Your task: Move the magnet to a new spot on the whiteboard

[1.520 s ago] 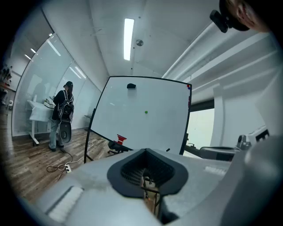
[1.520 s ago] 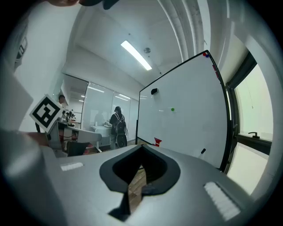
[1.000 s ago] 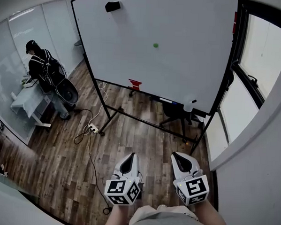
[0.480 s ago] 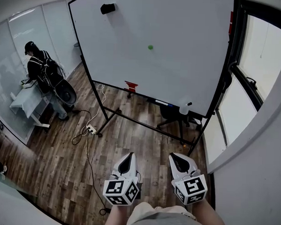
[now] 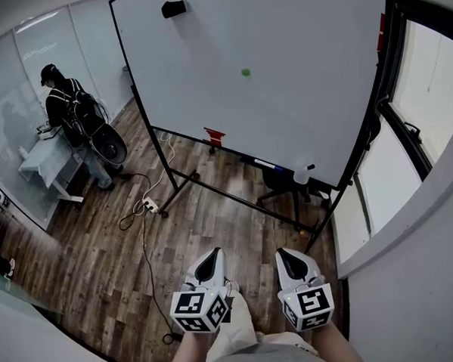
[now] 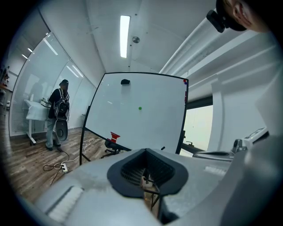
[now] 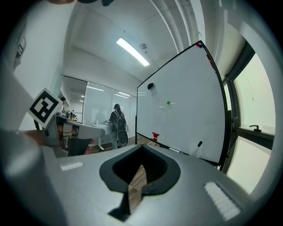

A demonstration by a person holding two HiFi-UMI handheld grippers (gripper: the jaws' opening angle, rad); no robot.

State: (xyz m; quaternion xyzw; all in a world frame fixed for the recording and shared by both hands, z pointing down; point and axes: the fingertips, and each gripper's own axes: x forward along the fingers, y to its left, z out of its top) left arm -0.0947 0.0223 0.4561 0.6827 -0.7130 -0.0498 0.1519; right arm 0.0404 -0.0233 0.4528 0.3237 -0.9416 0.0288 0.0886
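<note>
Your green magnet [image 5: 246,72] sits on the whiteboard [image 5: 306,105], in the upper middle of the head view and well apart from both of your tools. A black eraser [image 5: 173,9] is stuck near the board's top left corner. Your left hand-held gripper [image 5: 209,260] and right hand-held gripper [image 5: 292,260] hang at the bottom of the frame over the wooden floor [image 5: 209,221]. Each has its jaws together with nothing between them. A person [image 5: 64,104] stands at the far left.

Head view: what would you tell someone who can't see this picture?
A big whiteboard on a stand, with a small green magnet near its middle, stands across a wooden floor. At the bottom, the left gripper and right gripper point toward it, fingers together, holding nothing.
</note>
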